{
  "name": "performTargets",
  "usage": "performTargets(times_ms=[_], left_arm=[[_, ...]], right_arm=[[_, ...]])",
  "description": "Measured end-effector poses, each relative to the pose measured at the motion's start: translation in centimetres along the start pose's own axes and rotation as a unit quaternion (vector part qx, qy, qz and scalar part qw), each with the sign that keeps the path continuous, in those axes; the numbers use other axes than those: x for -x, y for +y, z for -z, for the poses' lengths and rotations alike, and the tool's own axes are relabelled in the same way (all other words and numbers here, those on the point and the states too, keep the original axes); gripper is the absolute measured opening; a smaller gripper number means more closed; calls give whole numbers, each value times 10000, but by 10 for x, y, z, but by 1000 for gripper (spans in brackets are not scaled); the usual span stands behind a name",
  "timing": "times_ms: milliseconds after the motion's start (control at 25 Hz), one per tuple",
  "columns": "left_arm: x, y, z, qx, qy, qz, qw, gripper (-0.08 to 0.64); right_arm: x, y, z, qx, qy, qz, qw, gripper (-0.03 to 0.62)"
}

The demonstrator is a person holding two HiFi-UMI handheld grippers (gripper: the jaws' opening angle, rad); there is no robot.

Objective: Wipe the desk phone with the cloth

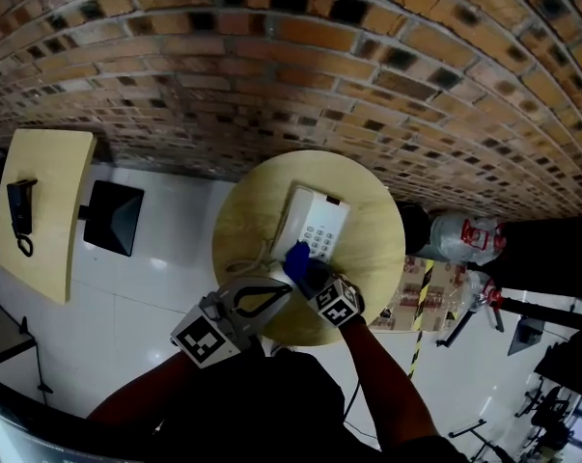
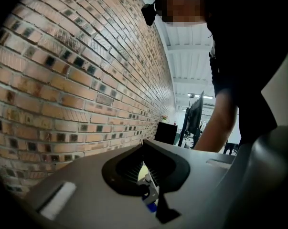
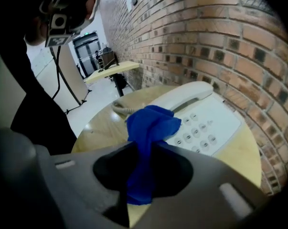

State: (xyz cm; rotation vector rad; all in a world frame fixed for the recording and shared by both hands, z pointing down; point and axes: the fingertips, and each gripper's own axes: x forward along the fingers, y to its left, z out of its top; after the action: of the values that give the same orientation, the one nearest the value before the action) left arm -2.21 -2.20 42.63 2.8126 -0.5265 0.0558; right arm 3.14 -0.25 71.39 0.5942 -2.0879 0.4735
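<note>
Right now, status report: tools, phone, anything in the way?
Right tool shut on blue cloth, at the white phone keypad. Left tool shut, empty. Nothing blocks the keypad; coiled cord lies beside the phone.

A work room, like an office or a lab.

I see a long brick wall (image 1: 300, 75) and a shiny white floor (image 1: 165, 234). A small round table (image 1: 240, 230) of pale wood holds a white desk phone (image 1: 315, 222). Another pale table (image 1: 49, 191) stands well apart from it, and it has a black phone (image 1: 20, 215) on it. A black screen (image 2: 195, 116) stands further back. Black stands with thin legs (image 1: 464, 324) are on the floor at one side. Up high is a white roof with beams and long lights (image 2: 194, 95), like in a big work hall.
</note>
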Motion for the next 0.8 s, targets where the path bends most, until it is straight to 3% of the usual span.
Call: performTargets(times_ms=[240,440,600,800], left_arm=[[2,1,-1,-66,-29,-5,10000,-12],[12,8,-1,-54,-26,-121,9999,-12],[18,16,-3,86,-67,-280,9995,-12],[19,22,0,48,-19,-279,9996,-12]], right_arm=[[30,-106,-91,-230,-891,706,9933,83],[12,-155,-144,-29,-749,819,9938,83],[-9,-110,-140,774,-277,587,9949,84],[-35,9,-84,1882,380,18,9814,84]])
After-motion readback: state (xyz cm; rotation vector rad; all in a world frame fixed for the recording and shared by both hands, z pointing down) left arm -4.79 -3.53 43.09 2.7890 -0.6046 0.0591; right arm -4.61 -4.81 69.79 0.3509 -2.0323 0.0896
